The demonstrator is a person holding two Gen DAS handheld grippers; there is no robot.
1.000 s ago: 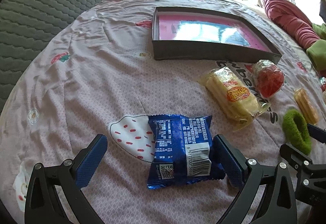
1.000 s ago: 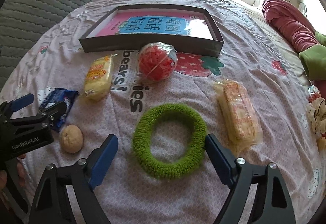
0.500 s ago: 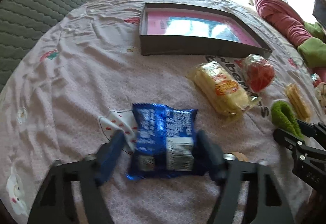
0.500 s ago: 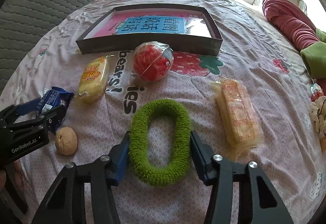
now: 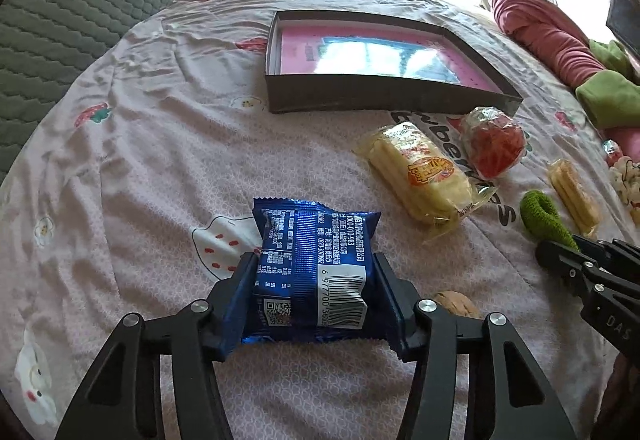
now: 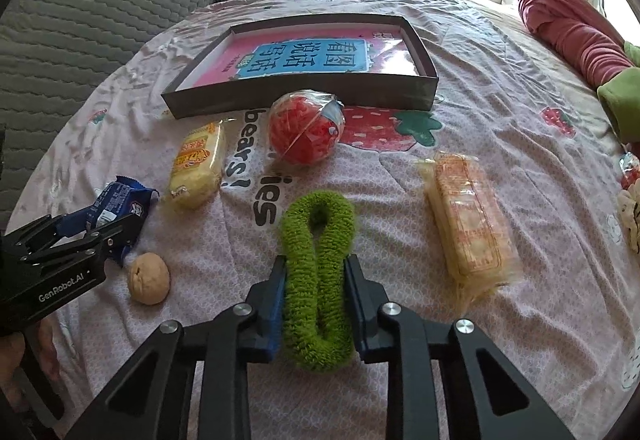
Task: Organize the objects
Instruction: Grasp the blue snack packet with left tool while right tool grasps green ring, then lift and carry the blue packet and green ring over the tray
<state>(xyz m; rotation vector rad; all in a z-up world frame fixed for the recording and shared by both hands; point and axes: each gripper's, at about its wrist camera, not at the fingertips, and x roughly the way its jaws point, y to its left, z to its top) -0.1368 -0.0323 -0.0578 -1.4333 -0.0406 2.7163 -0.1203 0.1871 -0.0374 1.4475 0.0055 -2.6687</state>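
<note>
My left gripper (image 5: 314,276) is shut on a blue snack packet (image 5: 312,268), barcode side up, low over the bedsheet; it also shows in the right wrist view (image 6: 116,205). My right gripper (image 6: 316,272) is shut on a green fuzzy ring (image 6: 318,272), squeezed into a narrow loop; the ring's end shows in the left wrist view (image 5: 544,215). A dark shallow box (image 6: 304,95) with a pink and blue book inside lies further back; it also shows in the left wrist view (image 5: 384,91).
On the bed lie a yellow cake pack (image 6: 198,163), a wrapped red ball (image 6: 306,131), a long biscuit pack (image 6: 470,220) and a walnut (image 6: 149,278). A grey headboard (image 6: 80,19) is at left. Pink and green bedding (image 6: 576,35) lies at right.
Both grippers have closed: the left onto the blue packet, the right squeezing the green ring from a round hoop into a narrow loop. The left gripper has risen slightly.
</note>
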